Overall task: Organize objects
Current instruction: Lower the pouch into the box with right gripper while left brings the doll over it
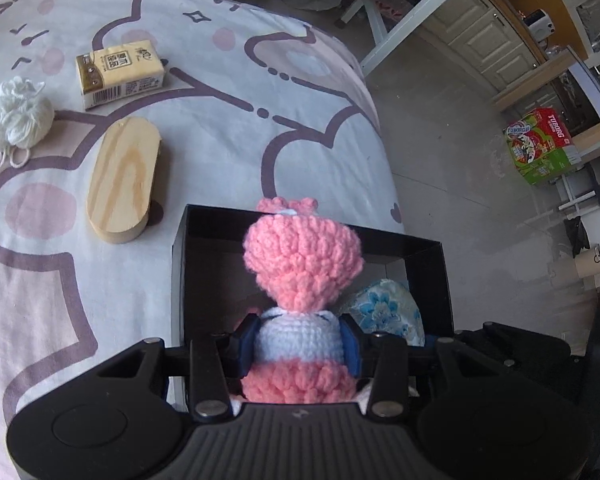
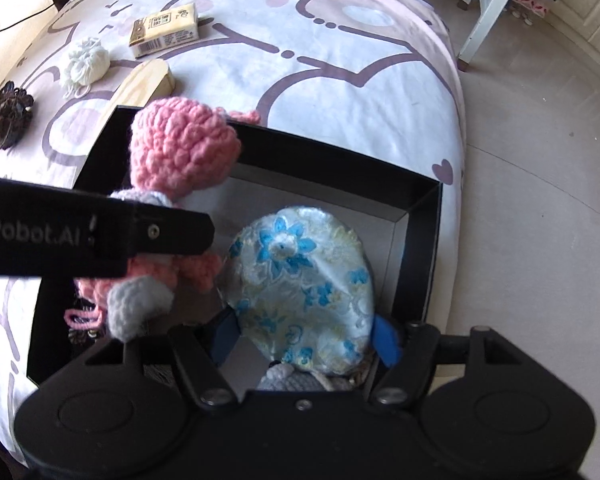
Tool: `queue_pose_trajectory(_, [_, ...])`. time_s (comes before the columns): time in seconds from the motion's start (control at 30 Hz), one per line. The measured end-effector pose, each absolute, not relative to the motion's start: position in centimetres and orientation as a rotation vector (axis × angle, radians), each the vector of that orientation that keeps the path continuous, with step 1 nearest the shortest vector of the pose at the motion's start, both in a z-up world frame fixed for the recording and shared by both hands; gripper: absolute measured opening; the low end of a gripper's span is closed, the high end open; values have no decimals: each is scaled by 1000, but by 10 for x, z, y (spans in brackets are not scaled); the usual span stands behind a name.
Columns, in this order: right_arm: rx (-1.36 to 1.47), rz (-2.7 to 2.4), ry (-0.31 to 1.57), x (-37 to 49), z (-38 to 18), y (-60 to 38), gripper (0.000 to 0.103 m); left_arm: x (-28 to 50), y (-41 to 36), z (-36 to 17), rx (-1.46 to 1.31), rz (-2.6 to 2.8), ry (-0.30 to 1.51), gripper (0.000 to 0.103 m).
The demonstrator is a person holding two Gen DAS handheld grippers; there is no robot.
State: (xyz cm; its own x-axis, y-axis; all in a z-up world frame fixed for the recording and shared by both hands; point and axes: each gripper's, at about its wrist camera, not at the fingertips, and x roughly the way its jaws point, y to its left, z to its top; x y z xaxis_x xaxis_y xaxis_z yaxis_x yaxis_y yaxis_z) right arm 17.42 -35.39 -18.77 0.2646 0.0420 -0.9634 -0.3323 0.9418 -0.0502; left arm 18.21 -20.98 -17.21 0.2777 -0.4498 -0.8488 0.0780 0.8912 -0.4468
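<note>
A bed covered by a pale sheet with purple cartoon outlines (image 1: 228, 92) fills most of both views. Near its edge sits an open black rectangular box (image 2: 420, 248), the landmark here. Inside the box, the right gripper (image 2: 306, 334) has its blue pads on either side of a round pale-blue floral fabric pouch (image 2: 300, 280), apparently clamped on it. Over the box's left half, the left gripper (image 1: 300, 344) is clamped on the white middle of a pink crocheted doll (image 1: 300, 264), held above the box floor. Beyond the box on the sheet lie an oval wooden block (image 1: 126, 176), a yellow tissue packet (image 1: 120, 72), a white yarn ball (image 1: 18, 116) and a dark brown curly hair tie (image 2: 6, 118). Risk: the two grippers are crowded close, so lowering the doll could knock the pouch or the other tool
</note>
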Motion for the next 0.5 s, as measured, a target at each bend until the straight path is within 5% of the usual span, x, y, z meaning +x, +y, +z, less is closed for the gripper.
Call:
queue_pose_trajectory(0.13, [-294, 280, 1275, 170, -188, -350, 76, 182, -212, -172, -313, -349, 1239, 46])
queue_pose_trajectory(0.2, [-291, 295, 1281, 169, -187, -350, 79, 181, -213, -169, -297, -354, 1230, 65])
queue_pose_trajectory(0.27, [-263, 299, 1276, 168, -182, -353, 80, 180, -213, -164, -297, -375, 1222, 71])
queue_pose_trajectory(0.43, [-207, 293, 1236, 166, -164, -358, 80, 181, -206, -152, -325, -385, 1219, 66])
queue_pose_trajectory(0.5, [-196, 302, 1225, 164, -156, -359, 78, 182, -201, -147, -363, -390, 1219, 55])
